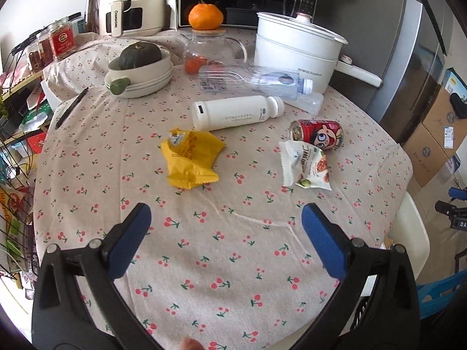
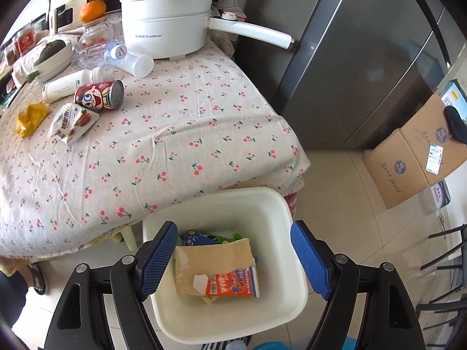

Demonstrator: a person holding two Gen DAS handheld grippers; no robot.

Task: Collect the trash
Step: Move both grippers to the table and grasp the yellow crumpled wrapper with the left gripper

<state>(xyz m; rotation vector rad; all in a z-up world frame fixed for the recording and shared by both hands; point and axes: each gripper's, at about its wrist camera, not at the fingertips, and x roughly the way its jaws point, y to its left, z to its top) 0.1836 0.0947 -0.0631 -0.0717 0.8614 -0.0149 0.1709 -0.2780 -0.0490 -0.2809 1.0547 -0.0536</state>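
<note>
**Inspector:** Report on the left gripper (image 1: 226, 218).

**Assistant:** Its jaws are spread wide over bare cherry-print tablecloth (image 1: 233, 248); nothing lies between the blue pads (image 1: 131, 239), nothing is gripped.

**Inspector:** Trash on the table?

**Assistant:** A crumpled yellow wrapper (image 1: 191, 157) lies ahead of the left gripper, apart from it. Behind the wrapper, just beside its upper edge, a white bottle (image 1: 236, 112) lies on its side. To the right, a red can (image 1: 318, 134) lies on its side, touching a white snack packet (image 1: 306, 166) in front of it. Farther back a clear plastic bottle (image 1: 254, 80) lies flat beside the white electric pot (image 1: 297, 49).

**Inspector:** The right gripper (image 2: 233, 250)?

**Assistant:** Released as well, held above the white bin (image 2: 289, 213), which stands on the floor at the table's edge. The pads do not press on anything.

**Inspector:** Contents of the bin?

**Assistant:** A torn cardboard carton (image 2: 216, 268) with an orange-and-blue printed face lies on top; blue and green scraps (image 2: 204, 237) show behind it. What lies beneath cannot be determined.

**Inspector:** Other items?

**Assistant:** An orange (image 1: 205, 16) sits on a glass jar's lid (image 1: 208, 31); a dark squash (image 1: 140, 55) rests in a bowl (image 1: 140, 73).
</note>
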